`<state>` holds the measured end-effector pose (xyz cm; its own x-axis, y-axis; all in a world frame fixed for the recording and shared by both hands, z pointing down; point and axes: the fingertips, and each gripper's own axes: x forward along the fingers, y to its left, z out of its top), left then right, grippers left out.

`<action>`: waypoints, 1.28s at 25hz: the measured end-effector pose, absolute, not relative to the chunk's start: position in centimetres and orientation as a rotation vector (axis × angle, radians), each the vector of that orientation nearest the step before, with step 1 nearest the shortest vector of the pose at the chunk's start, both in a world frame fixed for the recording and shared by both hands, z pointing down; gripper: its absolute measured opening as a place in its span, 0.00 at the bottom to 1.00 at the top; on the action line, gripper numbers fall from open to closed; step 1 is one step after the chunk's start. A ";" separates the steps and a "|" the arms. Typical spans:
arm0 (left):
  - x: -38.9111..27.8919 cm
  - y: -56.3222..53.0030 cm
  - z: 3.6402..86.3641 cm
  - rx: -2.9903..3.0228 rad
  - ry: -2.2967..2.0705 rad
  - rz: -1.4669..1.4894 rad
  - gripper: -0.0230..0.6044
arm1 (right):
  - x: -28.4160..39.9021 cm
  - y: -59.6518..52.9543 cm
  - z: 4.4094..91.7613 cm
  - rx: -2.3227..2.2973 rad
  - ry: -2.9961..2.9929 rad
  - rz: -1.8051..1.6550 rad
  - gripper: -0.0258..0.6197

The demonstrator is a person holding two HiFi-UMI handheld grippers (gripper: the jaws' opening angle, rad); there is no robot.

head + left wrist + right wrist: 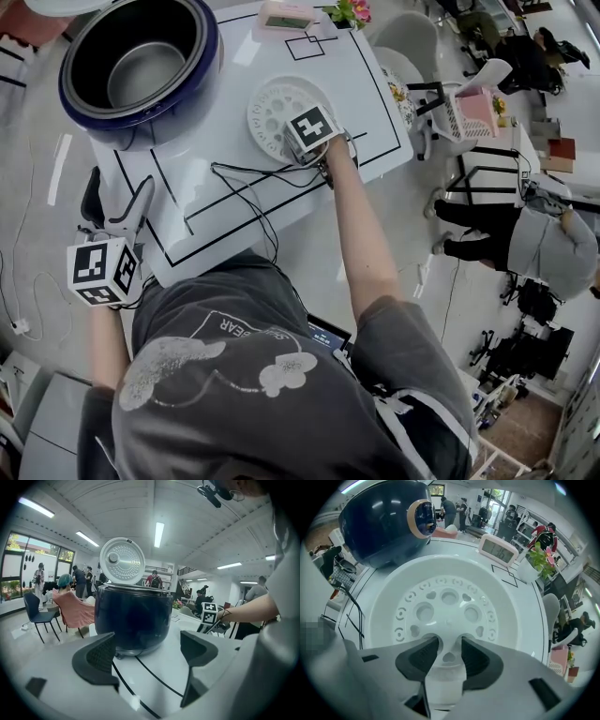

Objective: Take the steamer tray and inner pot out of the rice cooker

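Right gripper: our right gripper (445,651) points steeply down onto the near wall of the white round plastic steamer tray with a perforated floor (445,606). Its jaws stand narrowly apart, and the wall fills the space between the black ribbed pads (418,653) with no gap showing, so we read it as clamped on the tray.
Steamer tray: out of the cooker, on the white table marked with black outlines (375,103), just beside the cooker.
Left gripper: our left gripper (147,644) has its jaws wide apart, nothing between them but table. It hangs at the table's near-left edge, aimed at the cooker.
Rice cooker: dark blue round rice cooker (133,616), with its white-and-silver lid (122,560) standing open.
Inner pot: grey metal inner pot (141,70), seated inside the cooker.
Writing: the marker cube (310,129) shows only black-and-white squares. Our shirt print ends in "BEAR" (the rest is creased away). The display of the pink-framed clock (499,550) is too small to read.
Hidden: the head view cuts off the lid, and there the cube covers the right jaws.
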<state>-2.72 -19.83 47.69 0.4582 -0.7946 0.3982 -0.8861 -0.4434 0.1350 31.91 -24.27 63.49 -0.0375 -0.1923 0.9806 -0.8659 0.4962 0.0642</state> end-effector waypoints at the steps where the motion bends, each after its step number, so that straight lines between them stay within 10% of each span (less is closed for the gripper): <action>1: -2.7 -19.9 47.7 2.386 -1.431 0.398 0.72 | 32.0 -24.4 63.4 0.945 -1.543 0.690 0.33; 32: -5.5 -21.8 44.8 2.408 -1.516 0.291 0.72 | 31.4 -28.1 51.1 1.288 -1.943 0.427 0.49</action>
<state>-5.51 -21.82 44.80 0.4290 -0.8466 0.3151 -0.9031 -0.4098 0.1284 31.35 -28.07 51.11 -0.2098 -0.6392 0.7399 -0.8906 0.4373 0.1253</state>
